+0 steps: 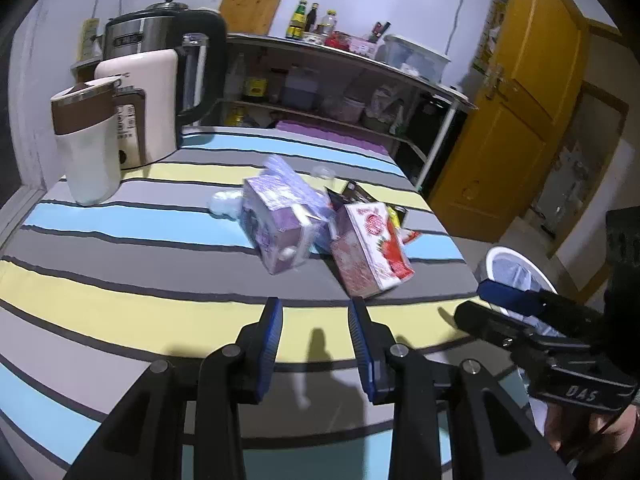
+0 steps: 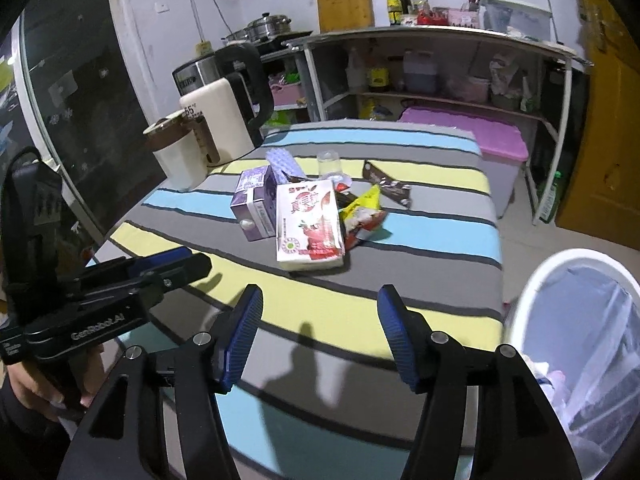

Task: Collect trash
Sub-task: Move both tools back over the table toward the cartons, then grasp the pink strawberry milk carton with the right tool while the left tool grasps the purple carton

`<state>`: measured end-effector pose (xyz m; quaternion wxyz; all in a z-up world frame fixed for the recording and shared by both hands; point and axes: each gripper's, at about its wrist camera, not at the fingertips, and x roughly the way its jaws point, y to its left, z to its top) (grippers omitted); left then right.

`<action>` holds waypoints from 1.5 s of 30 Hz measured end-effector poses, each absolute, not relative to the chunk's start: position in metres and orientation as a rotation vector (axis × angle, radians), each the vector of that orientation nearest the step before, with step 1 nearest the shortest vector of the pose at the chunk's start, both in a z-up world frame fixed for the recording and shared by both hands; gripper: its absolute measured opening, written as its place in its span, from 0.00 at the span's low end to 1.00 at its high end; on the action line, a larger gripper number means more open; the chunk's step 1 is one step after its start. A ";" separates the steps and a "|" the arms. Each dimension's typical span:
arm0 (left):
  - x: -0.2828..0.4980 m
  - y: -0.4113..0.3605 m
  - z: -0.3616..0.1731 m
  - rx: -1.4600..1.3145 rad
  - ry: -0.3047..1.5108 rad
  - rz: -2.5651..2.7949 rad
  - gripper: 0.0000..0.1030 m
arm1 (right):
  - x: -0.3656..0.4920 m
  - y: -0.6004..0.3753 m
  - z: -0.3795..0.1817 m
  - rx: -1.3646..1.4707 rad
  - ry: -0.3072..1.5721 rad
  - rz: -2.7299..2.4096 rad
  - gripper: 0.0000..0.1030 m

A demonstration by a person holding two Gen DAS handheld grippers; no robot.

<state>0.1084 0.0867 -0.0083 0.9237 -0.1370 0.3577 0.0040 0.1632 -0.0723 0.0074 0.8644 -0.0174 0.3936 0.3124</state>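
Two kettles (image 2: pixel 228 120) and my cup (image 2: pixel 176 152) back left, nothing blocking, both my grippers (image 1: pixel 316 312) (image 2: pixel 320 300) gaping empty, red carton (image 2: pixel 310 220) and wrappers (image 2: pixel 362 208) well ahead mid-table, bin (image 2: pixel 580 320) right.

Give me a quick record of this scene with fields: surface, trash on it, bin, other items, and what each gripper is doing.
surface: striped tablecloth
trash: purple carton, red carton, yellow wrapper, dark wrapper, clear cup, clustered mid-table
bin: white bin with liner, beside the table at the right
other items: kettle, mug
left gripper: jaws open, empty
right gripper: jaws open, empty
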 end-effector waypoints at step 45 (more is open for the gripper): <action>0.189 0.096 -0.017 -0.332 0.741 0.115 0.52 | 0.192 -0.070 -0.003 -0.017 0.826 0.586 0.53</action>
